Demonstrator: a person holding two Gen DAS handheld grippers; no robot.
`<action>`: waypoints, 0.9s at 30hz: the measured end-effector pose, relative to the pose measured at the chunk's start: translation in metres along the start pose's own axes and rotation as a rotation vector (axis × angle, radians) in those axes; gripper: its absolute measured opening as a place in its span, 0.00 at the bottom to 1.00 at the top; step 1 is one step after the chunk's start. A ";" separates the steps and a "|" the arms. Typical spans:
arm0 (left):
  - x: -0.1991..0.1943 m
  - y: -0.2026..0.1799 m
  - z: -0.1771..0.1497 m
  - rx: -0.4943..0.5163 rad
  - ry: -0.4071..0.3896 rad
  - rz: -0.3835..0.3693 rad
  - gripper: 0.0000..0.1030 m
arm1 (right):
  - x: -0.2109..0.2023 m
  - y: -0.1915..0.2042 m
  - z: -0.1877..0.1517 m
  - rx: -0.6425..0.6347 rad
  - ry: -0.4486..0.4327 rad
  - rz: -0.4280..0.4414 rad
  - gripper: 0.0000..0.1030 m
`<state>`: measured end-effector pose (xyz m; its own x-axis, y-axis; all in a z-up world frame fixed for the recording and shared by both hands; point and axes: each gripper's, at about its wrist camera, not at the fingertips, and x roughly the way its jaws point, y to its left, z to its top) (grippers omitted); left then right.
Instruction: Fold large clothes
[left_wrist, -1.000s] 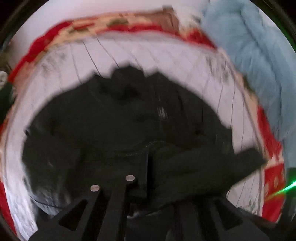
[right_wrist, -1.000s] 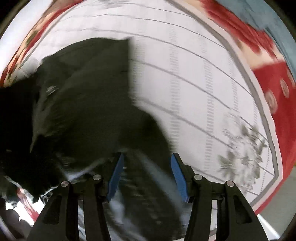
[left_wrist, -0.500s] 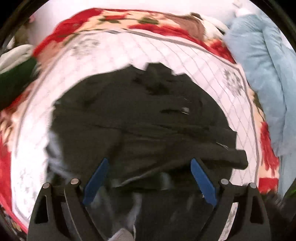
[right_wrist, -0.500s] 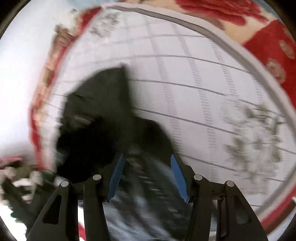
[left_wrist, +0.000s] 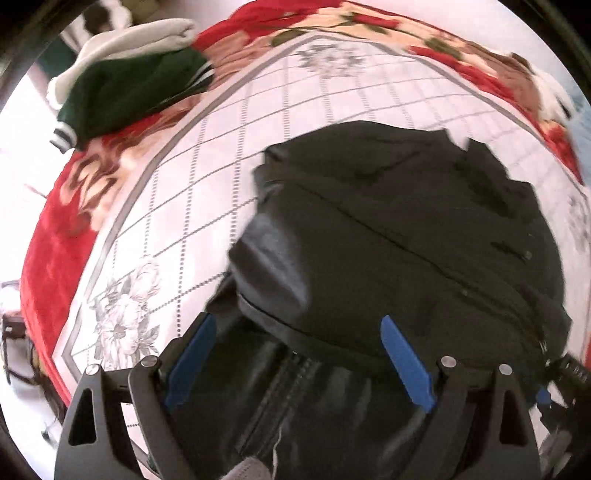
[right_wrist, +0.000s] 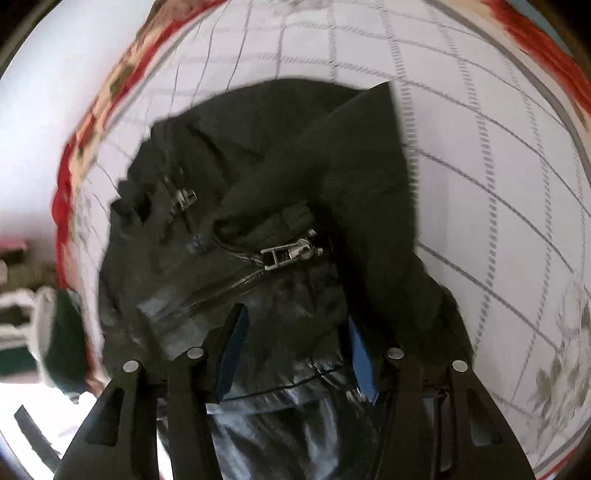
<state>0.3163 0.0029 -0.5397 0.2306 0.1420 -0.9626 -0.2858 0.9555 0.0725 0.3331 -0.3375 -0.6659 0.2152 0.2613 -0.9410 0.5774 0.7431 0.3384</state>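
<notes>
A large black jacket (left_wrist: 406, 229) lies partly folded on a white checked bed cover (left_wrist: 221, 155). Its shiny lining and zipper show near me. My left gripper (left_wrist: 295, 354) is open, its blue pads (left_wrist: 404, 358) wide apart just above the jacket's near edge, holding nothing. In the right wrist view the jacket (right_wrist: 295, 177) fills the middle, with a metal zipper pull (right_wrist: 291, 254) on top. My right gripper (right_wrist: 295, 354) is open, its blue pads (right_wrist: 232, 350) either side of the shiny lining.
A folded green and white garment (left_wrist: 129, 81) lies at the far left on the red floral blanket (left_wrist: 55, 229). The bed's left edge drops to the floor. White cover (right_wrist: 498, 184) lies right of the jacket.
My left gripper opened and let go of the jacket, then swung left. My right gripper stayed open and turned toward the jacket's zipper. The jacket now lies more bunched.
</notes>
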 end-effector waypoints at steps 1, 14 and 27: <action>0.002 0.001 0.001 -0.003 -0.003 0.010 0.88 | 0.002 0.005 -0.001 -0.026 -0.014 -0.059 0.36; 0.012 0.015 0.051 -0.036 -0.045 0.097 0.88 | -0.072 -0.008 0.007 0.067 -0.305 -0.151 0.02; 0.068 0.014 0.062 0.041 0.058 0.143 0.99 | -0.011 -0.007 0.035 0.047 -0.082 -0.230 0.06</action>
<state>0.3858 0.0422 -0.5874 0.1354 0.2637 -0.9550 -0.2735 0.9364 0.2198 0.3547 -0.3669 -0.6577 0.1364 0.0365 -0.9900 0.6541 0.7472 0.1177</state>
